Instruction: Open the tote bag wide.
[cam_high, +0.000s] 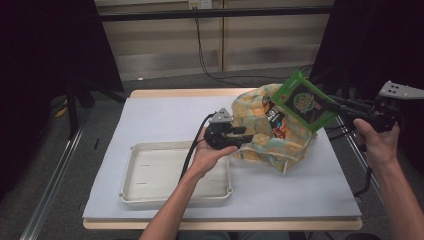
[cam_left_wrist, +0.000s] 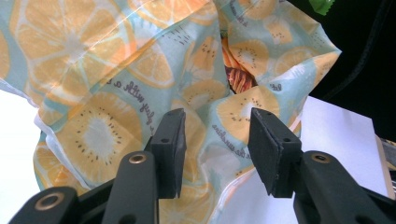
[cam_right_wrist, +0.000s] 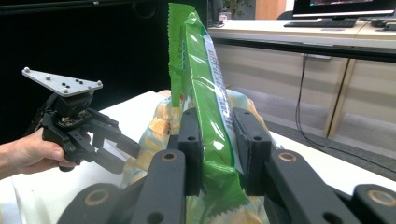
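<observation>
A soft bag printed with orange and kiwi slices lies slumped at the right of the table. Its mouth faces up, and a dark and orange packet shows inside. My left gripper stands at the bag's near-left edge. In the left gripper view the jaws are apart, with the printed fabric lying between them and unpinched. My right gripper is shut on a green snack packet and holds it tilted in the air above the bag's mouth. In the right gripper view both pads press the packet.
An empty white tray sits at the front left on the pale table cover, under the left forearm. Table edges run close on the right and front. Black cables trail on the floor behind.
</observation>
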